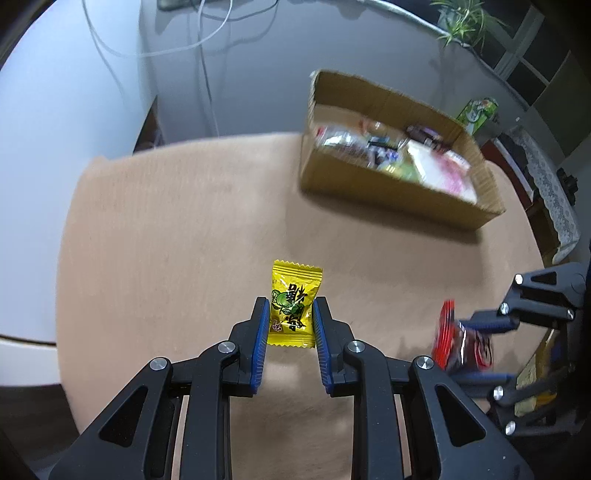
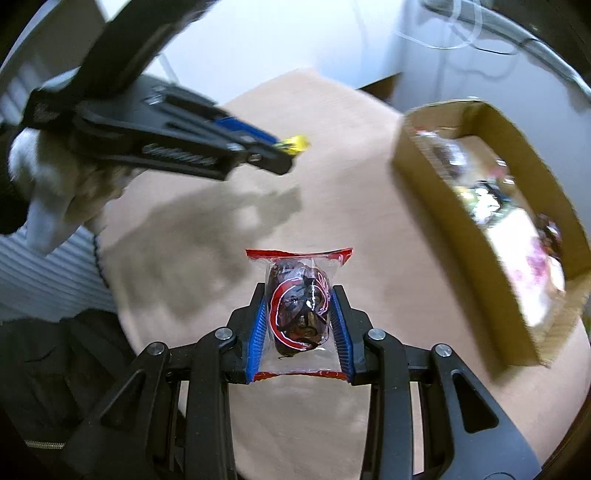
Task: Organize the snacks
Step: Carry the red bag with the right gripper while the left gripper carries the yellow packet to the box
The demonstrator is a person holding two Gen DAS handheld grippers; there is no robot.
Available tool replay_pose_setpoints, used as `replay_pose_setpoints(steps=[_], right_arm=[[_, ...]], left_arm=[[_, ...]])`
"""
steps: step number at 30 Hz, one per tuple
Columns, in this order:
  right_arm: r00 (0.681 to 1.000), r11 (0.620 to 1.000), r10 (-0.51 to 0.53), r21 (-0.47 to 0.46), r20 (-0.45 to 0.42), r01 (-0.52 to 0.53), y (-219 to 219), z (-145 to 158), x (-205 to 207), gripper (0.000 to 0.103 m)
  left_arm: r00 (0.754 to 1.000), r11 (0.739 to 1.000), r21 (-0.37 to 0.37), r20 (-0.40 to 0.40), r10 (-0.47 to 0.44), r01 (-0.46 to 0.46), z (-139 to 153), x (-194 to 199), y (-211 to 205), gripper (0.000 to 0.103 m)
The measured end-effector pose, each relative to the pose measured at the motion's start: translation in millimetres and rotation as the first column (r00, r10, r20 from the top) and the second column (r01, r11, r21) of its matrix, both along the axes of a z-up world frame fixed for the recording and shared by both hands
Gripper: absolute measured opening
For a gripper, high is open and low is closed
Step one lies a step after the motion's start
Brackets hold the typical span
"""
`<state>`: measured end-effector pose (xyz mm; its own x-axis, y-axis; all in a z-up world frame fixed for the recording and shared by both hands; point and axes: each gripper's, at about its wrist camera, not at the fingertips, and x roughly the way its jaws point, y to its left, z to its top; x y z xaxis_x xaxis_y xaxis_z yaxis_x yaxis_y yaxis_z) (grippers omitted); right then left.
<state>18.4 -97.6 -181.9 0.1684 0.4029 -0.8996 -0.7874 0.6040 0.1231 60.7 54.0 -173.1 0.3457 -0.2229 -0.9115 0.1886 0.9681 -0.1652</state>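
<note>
My left gripper [image 1: 290,310] is shut on a yellow candy packet [image 1: 291,301] and holds it above the tan table [image 1: 184,229]. My right gripper [image 2: 300,299] is shut on a clear red-edged packet with a dark snack inside [image 2: 299,306]. The right gripper and its red packet [image 1: 461,343] also show in the left wrist view at the lower right. The left gripper [image 2: 284,157] with the yellow packet [image 2: 295,142] shows in the right wrist view at the upper left. An open cardboard box [image 1: 391,192] with several snack packets stands at the table's far right; it also shows in the right wrist view [image 2: 458,221].
White cables [image 1: 207,55] hang on the grey wall behind the table. A green carton [image 1: 476,110] and a potted plant [image 1: 461,22] stand beyond the box. More packets [image 1: 535,380] lie behind the right gripper.
</note>
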Motion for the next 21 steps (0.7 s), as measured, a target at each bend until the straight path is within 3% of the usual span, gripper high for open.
replay_pose_setpoints(steps=[9, 21], right_arm=[[0.982, 0.982, -0.189, 0.000, 0.002, 0.189, -37, 26, 37, 0.034], [0.938, 0.939, -0.345, -0.001, 0.033, 0.345, -76, 40, 91, 0.034]], left_arm=[[0.999, 1.000, 0.004, 0.046, -0.030, 0.029, 29, 21, -27, 0.022], [0.987, 0.992, -0.004, 0.099, -0.125, 0.126, 45, 56, -84, 0.022]])
